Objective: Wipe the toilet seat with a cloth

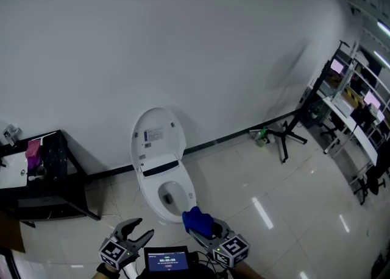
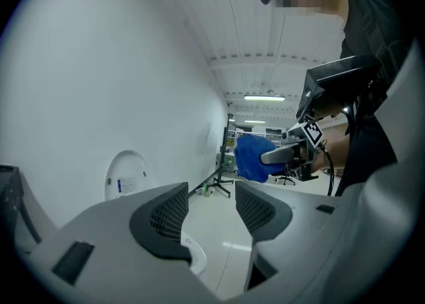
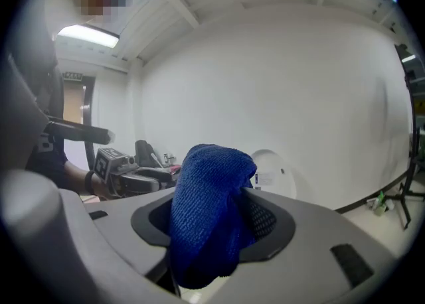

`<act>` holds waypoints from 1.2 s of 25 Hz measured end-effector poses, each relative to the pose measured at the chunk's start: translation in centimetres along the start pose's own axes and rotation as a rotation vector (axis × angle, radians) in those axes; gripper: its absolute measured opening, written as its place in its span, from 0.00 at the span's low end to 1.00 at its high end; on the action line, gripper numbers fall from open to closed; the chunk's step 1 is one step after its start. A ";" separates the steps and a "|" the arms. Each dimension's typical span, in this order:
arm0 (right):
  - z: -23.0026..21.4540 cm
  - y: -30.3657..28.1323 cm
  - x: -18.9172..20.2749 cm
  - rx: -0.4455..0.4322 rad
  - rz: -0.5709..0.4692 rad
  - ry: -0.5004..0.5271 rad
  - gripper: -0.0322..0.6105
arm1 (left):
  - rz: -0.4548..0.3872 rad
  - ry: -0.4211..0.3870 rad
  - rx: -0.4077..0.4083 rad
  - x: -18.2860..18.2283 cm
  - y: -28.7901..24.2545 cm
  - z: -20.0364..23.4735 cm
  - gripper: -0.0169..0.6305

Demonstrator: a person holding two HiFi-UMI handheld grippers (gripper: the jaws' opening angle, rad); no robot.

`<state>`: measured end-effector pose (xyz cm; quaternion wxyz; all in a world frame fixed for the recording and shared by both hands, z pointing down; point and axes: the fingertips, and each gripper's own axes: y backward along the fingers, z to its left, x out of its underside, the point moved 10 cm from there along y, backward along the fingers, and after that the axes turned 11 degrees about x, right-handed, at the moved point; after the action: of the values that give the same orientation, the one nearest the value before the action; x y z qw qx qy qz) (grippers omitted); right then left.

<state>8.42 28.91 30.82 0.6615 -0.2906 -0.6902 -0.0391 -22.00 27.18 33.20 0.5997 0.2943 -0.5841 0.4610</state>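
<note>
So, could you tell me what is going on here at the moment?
A person faces a toilet with its lid raised, a gripper in each hand. The right gripper is clamped on a blue cloth near the front of the toilet seat. The left gripper is open and empty. Whether the cloth touches the seat cannot be told.

White toilet seat (image 1: 184,187), down on the bowl, lid (image 1: 157,136) tipped up against the wall. Blue knit cloth (image 3: 211,213), bunched into a wad, clamped in the right gripper (image 1: 205,230), near the seat's front edge.
</note>
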 end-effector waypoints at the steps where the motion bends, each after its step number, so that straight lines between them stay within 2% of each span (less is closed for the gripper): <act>1: 0.4 0.4 0.8 -0.005 0.016 -0.029 0.44 | -0.005 0.015 -0.007 -0.3 0.0 -0.5 0.38; 4: 1.6 1.3 2.5 -0.033 0.058 -0.097 0.44 | -0.005 0.021 -0.020 0.5 0.0 -1.5 0.38; 7: 1.9 2.2 2.7 -0.067 0.055 -0.129 0.43 | -0.007 0.027 -0.023 0.2 -0.4 -2.6 0.38; 15: 0.0 3.8 1.9 -0.057 0.026 -0.080 0.43 | -0.027 0.036 -0.021 -0.5 -1.8 -4.7 0.38; 20: -0.6 4.0 1.6 -0.060 0.013 -0.079 0.43 | -0.011 -0.008 -0.023 0.4 -1.8 -4.5 0.38; 30: -1.0 4.1 1.3 -0.073 0.003 -0.074 0.43 | -0.015 -0.008 -0.036 -0.2 -2.1 -4.5 0.38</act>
<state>11.23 32.37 30.83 0.6245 -0.3167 -0.7120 -0.0525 -18.17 30.34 32.77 0.6059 0.2897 -0.5925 0.4448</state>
